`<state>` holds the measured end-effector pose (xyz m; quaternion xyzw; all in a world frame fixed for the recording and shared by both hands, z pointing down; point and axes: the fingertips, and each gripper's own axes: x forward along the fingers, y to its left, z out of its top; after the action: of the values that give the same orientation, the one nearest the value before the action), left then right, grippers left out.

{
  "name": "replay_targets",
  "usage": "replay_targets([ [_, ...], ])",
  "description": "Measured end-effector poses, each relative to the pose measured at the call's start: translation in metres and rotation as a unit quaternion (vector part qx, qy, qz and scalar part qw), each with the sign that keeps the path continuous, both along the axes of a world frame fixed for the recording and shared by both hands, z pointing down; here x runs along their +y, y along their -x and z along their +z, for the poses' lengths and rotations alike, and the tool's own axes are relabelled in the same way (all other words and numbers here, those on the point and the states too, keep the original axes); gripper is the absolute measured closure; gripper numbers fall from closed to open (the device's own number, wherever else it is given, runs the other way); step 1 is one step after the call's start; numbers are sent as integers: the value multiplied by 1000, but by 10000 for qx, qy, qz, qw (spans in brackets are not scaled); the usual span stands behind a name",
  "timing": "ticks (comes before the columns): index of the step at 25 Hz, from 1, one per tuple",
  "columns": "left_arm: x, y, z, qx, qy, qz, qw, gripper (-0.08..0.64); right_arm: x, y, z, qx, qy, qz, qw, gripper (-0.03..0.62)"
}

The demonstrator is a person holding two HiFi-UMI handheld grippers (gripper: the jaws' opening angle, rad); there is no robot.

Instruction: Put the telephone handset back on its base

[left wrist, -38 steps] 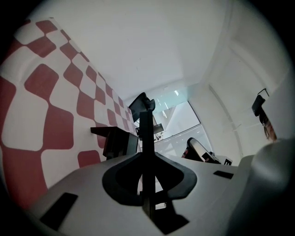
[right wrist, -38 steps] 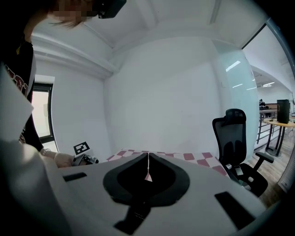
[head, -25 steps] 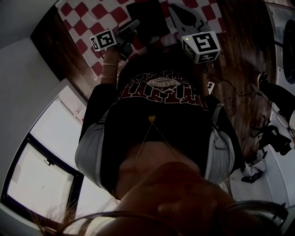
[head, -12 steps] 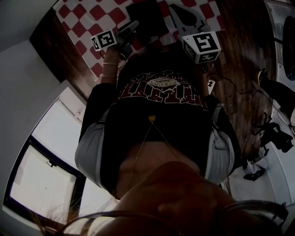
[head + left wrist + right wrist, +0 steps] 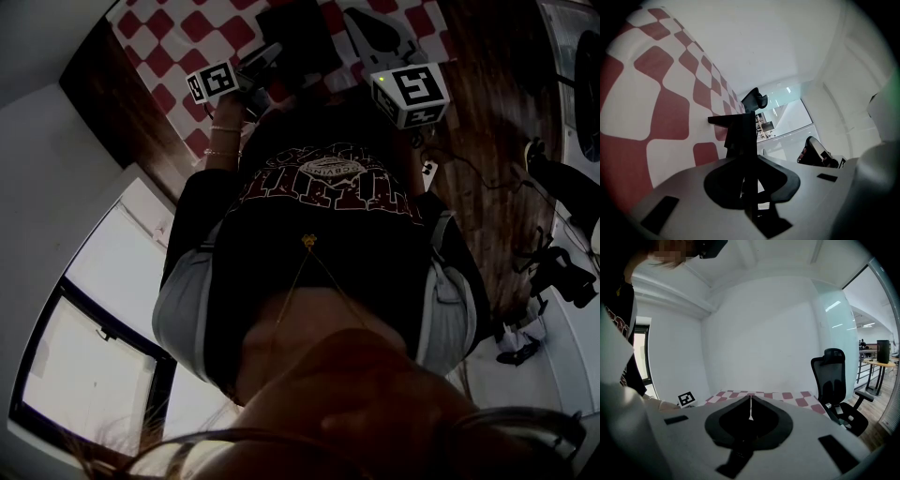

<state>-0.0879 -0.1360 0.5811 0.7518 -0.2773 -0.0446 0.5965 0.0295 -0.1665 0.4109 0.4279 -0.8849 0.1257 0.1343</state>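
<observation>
The left gripper's (image 5: 744,161) jaws stand part-closed, clamped on a thin black piece I take for the telephone handset (image 5: 739,129). It is seen edge-on, and its long axis seems to run out ahead of the jaws, above the checked cloth (image 5: 661,112). The right gripper's (image 5: 750,412) jaws are together and empty. The handset is off its base; the dark block (image 5: 298,33) just beyond may be that base, so seating remains.

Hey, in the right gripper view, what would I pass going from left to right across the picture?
Window → marker cube → checkered tablecloth → office chair → desk at the far right.
</observation>
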Motion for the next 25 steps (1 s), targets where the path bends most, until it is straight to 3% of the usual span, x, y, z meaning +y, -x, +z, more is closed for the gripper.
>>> replay_targets([
  [17,1,-8,7,-70,-43,106,9999,480,0,-2,0,43,-7,2,10000,572],
  [25,-3,-9,9,-127,-271,-10,9996,480,2,-5,1,32,22,45,10000,572],
])
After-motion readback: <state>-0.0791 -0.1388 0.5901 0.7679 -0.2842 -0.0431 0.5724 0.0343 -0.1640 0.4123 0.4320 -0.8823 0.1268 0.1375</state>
